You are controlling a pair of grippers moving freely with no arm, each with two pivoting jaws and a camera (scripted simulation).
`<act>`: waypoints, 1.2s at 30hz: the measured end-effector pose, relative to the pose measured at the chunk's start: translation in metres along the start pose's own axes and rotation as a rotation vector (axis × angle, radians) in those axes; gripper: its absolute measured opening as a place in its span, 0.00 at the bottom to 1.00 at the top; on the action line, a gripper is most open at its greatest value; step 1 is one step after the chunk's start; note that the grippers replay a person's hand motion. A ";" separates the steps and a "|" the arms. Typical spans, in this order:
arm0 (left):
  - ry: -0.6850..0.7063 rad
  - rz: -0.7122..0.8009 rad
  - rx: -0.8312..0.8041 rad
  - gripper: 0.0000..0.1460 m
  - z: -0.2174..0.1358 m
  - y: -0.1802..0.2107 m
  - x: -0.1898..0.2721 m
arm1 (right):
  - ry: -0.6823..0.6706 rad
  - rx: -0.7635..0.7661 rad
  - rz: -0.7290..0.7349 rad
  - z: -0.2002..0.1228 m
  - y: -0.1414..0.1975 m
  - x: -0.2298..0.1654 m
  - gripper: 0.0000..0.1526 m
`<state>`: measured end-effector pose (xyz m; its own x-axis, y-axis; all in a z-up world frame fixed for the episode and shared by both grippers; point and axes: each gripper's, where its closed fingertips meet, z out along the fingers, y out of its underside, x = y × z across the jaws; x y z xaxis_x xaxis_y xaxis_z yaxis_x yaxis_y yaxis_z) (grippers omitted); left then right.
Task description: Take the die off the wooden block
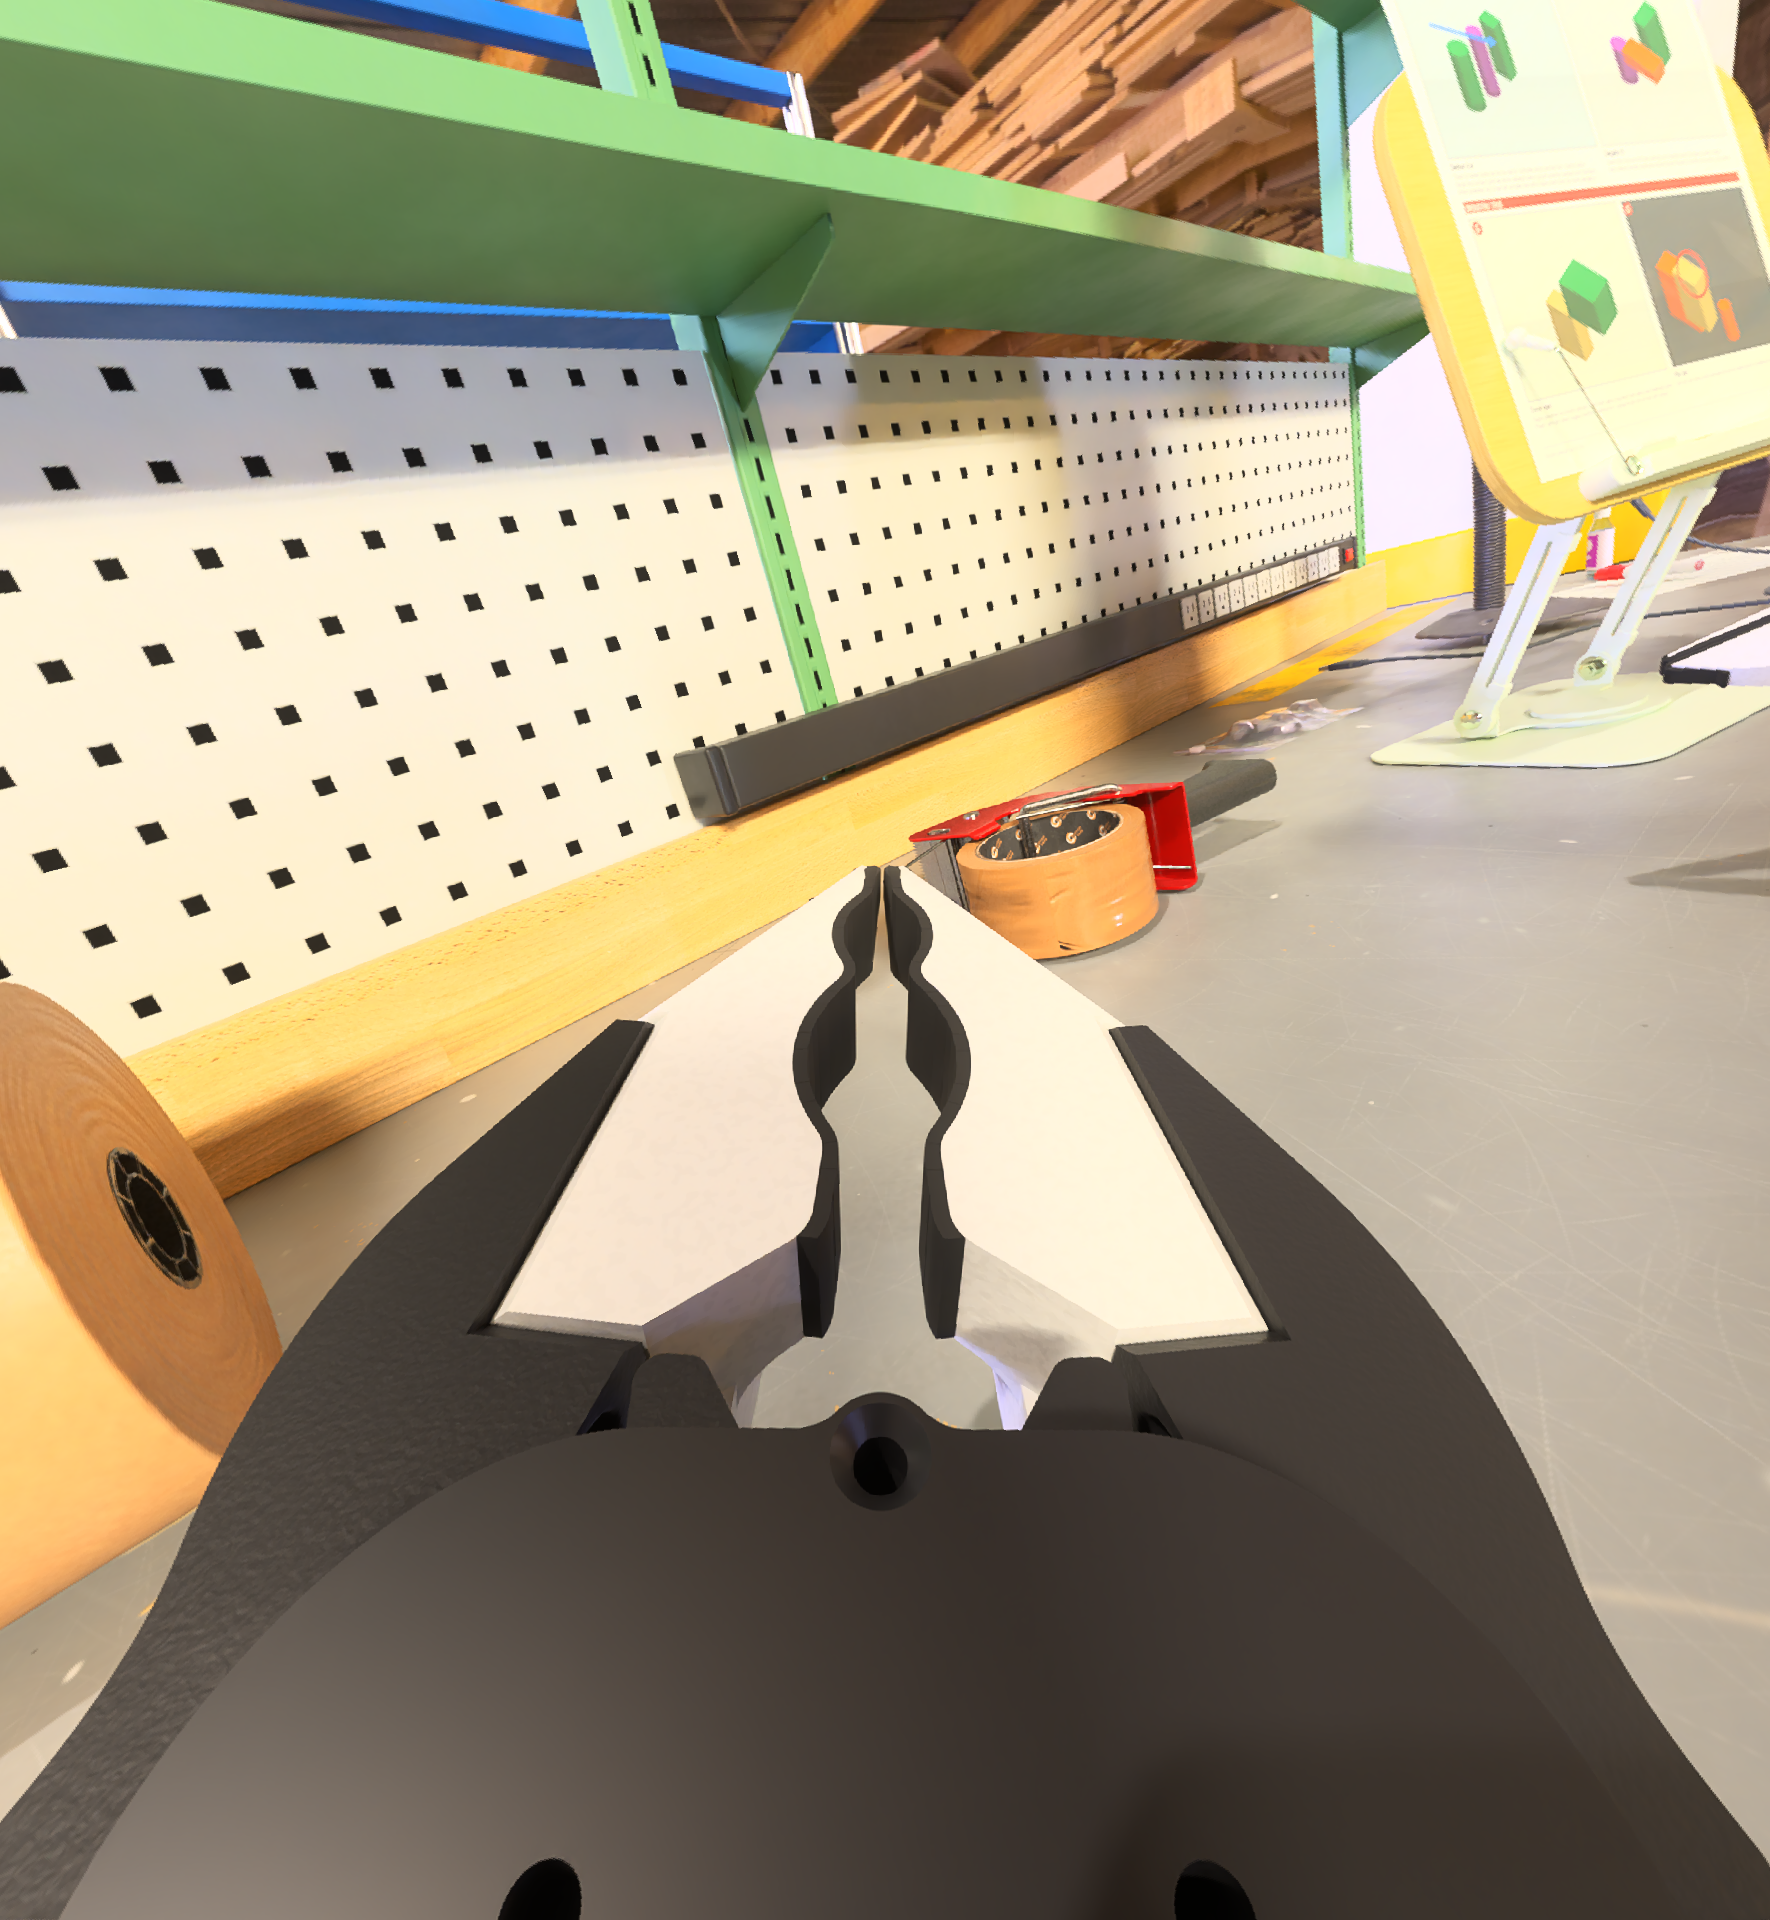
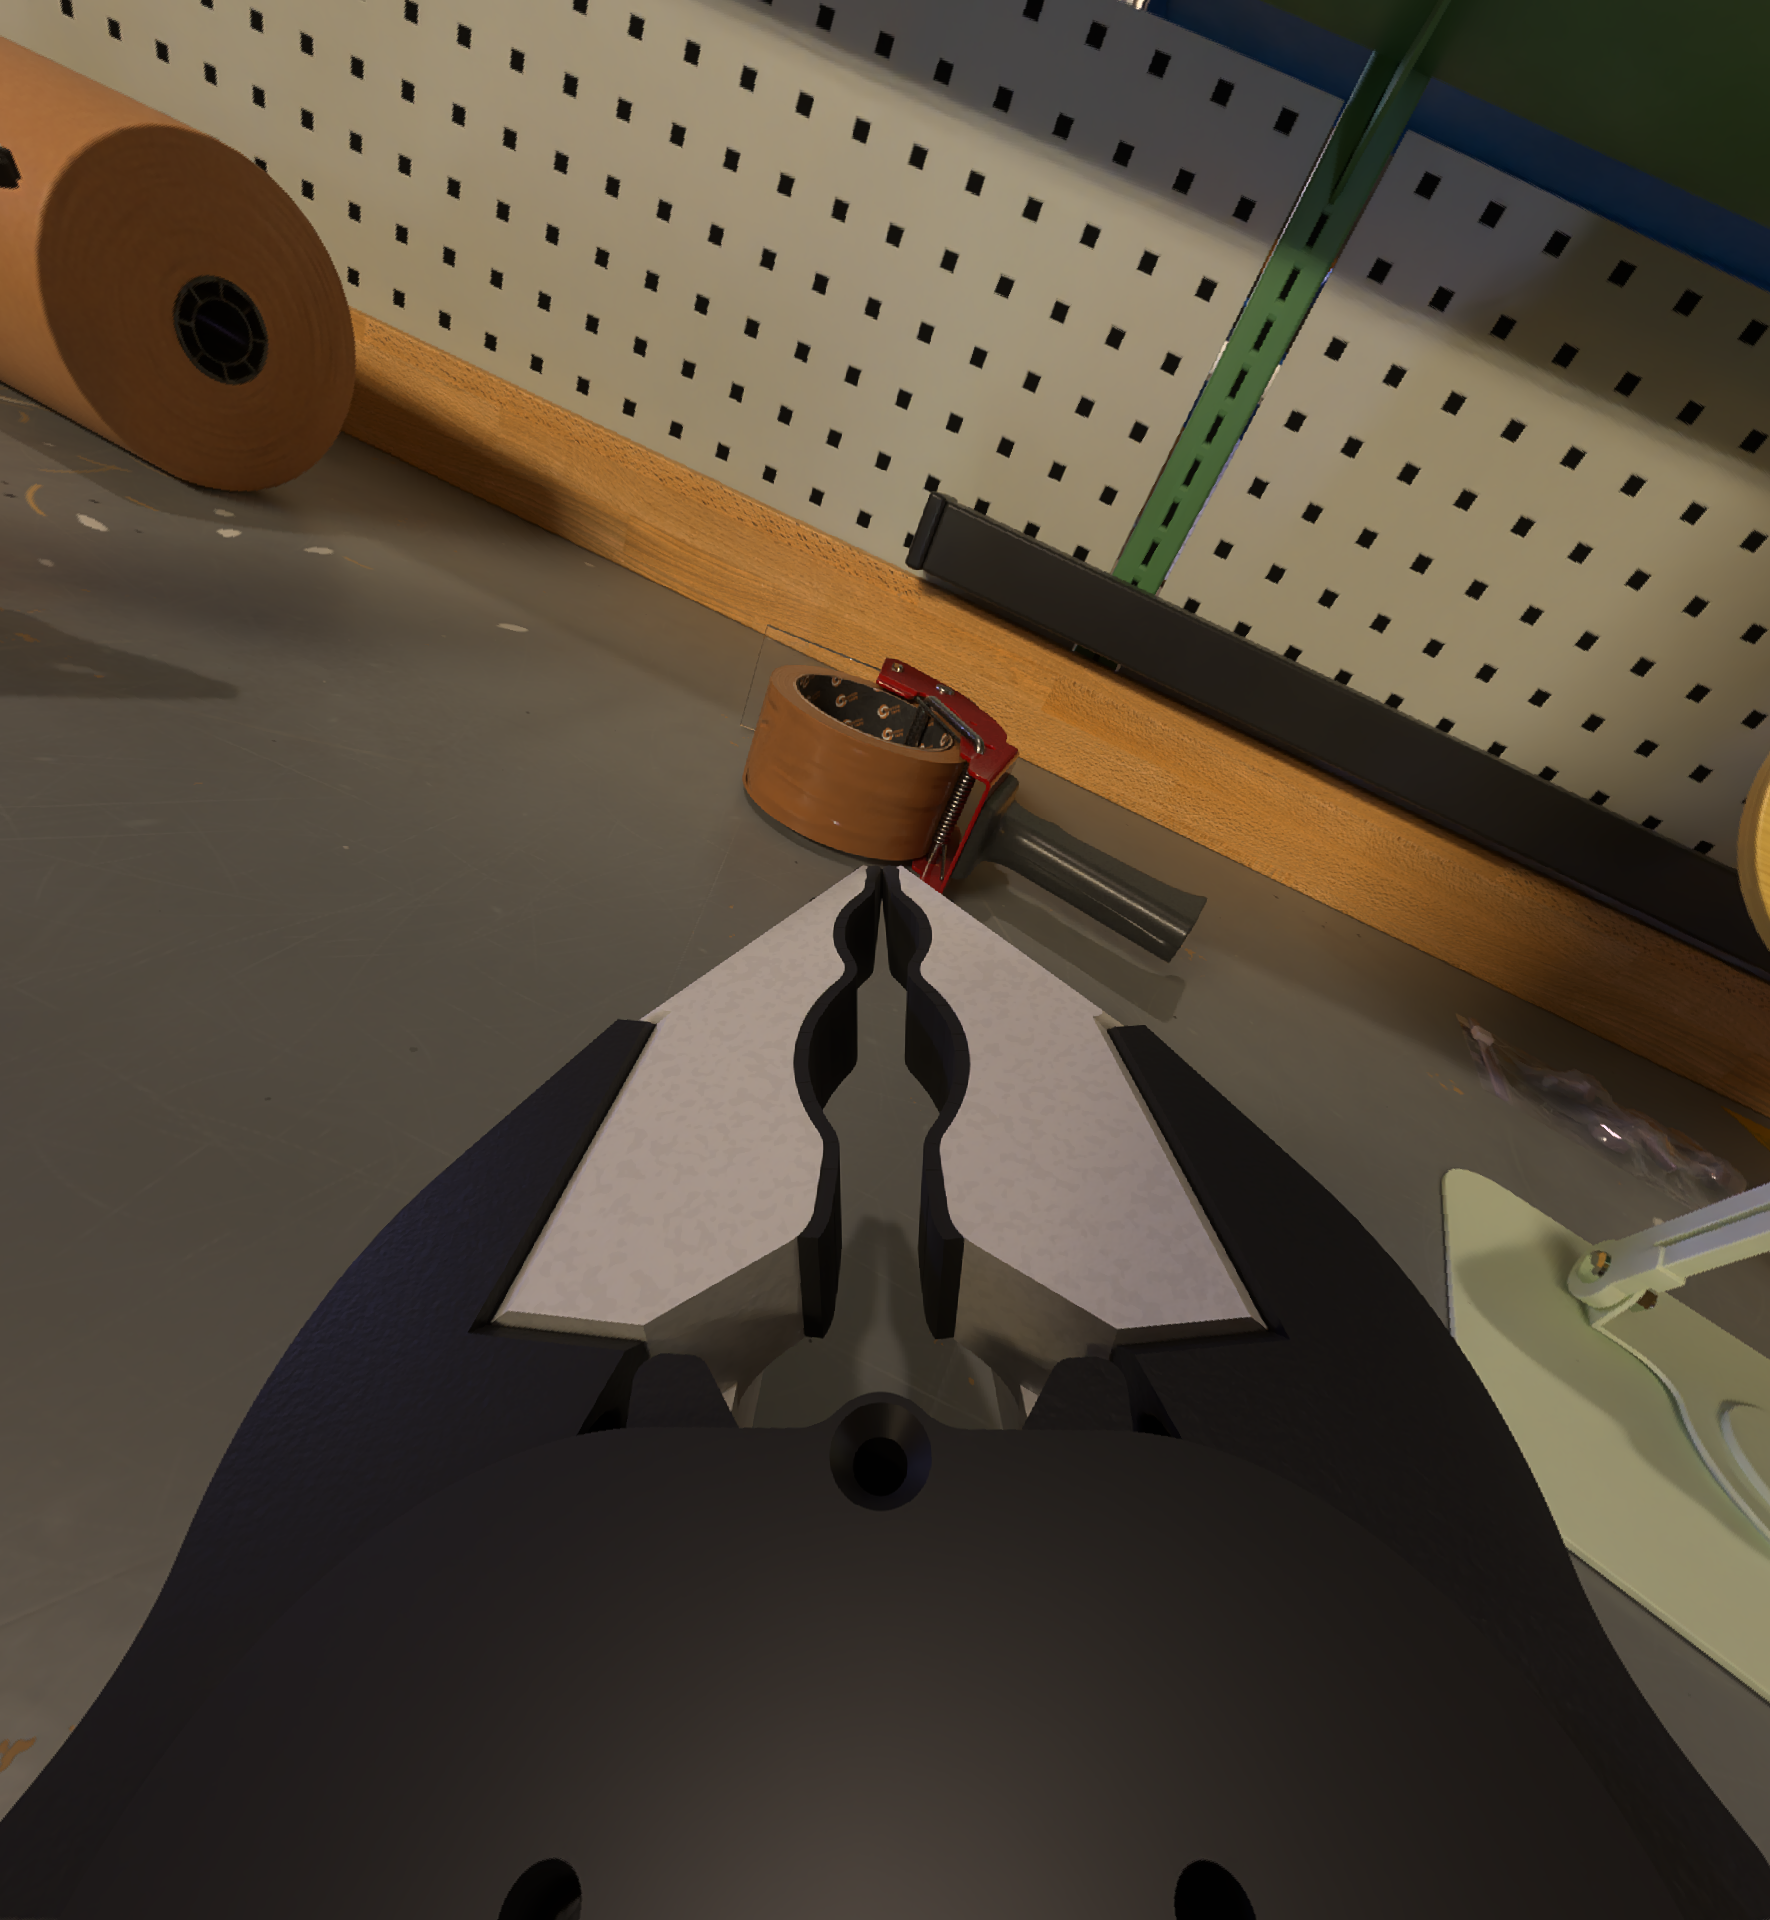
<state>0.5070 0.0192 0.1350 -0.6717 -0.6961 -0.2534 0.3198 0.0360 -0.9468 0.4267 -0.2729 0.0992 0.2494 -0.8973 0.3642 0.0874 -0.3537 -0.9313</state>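
Warm, bright light falls across the pegboard [image 1: 361,644] in the left wrist view, with a shaded band just under the green shelf [image 1: 548,208] above it. The right wrist view is much dimmer; the same pegboard [image 2: 860,260] looks dull grey, and a soft dark shadow lies on the bench [image 2: 289,883] in front of the paper roll [image 2: 164,301]. Both pictures are sharp, without glare. Straight lines bow near the edges, the shelf most of all.
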 end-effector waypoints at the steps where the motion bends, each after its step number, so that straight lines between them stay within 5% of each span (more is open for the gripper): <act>1: 0.001 -0.001 0.000 0.00 0.000 0.000 0.000 | 0.000 0.000 0.000 0.000 0.000 0.000 0.00; 16: 0.004 0.000 0.000 0.00 0.000 0.000 0.000 | -0.024 0.016 0.032 -0.007 -0.012 -0.014 0.00; 20: -0.015 0.004 0.015 0.00 -0.002 -0.003 -0.003 | -0.290 0.058 0.110 -0.021 -0.044 -0.078 0.02; 22: -0.035 0.007 0.033 0.00 -0.003 -0.006 -0.005 | -0.496 0.005 0.120 -0.032 -0.053 -0.126 0.12; 28: -0.054 -0.024 0.044 0.00 -0.004 -0.007 -0.010 | -0.848 -0.291 0.118 -0.054 -0.029 -0.209 0.29; 36: -0.163 0.010 0.128 0.00 -0.017 -0.025 -0.031 | -0.850 -0.451 0.145 -0.055 -0.003 -0.216 0.28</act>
<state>0.5085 0.0518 0.1630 -0.5549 -0.8031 -0.2170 0.4152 -0.0413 -0.9088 0.3196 -0.0930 0.0236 0.8573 -0.5126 -0.0472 -0.3327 -0.4819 -0.8106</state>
